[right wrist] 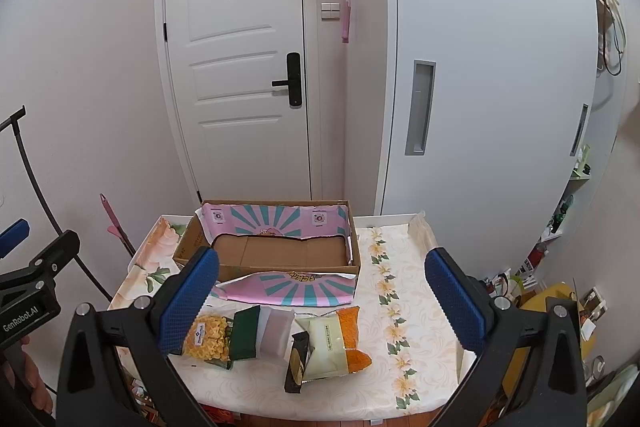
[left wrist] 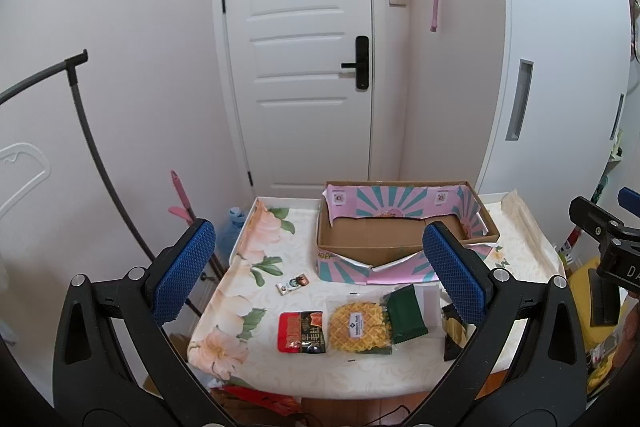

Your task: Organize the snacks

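An open cardboard box [left wrist: 384, 239] with pink and teal flaps sits at the back of the table and shows in the right wrist view [right wrist: 280, 251] too. In front of it lie snack packs: a red and black pack [left wrist: 301, 331], a yellow waffle pack [left wrist: 358, 327] [right wrist: 208, 339], a dark green pack [left wrist: 406, 315] [right wrist: 244, 333], a small candy [left wrist: 293, 283], a cream pack [right wrist: 326, 345], an orange pack [right wrist: 352, 339] and a black pack [right wrist: 299, 363]. My left gripper [left wrist: 320, 265] and right gripper [right wrist: 322, 301] are open, empty, above the table's near edge.
The table [right wrist: 404, 307] has a floral cloth and a raised white rim. A white door [left wrist: 300, 47] and wall stand behind it. A black curved stand [left wrist: 92, 147] and a pink mop [left wrist: 180, 199] are at the left. Clutter and a yellow object [right wrist: 560, 307] lie right.
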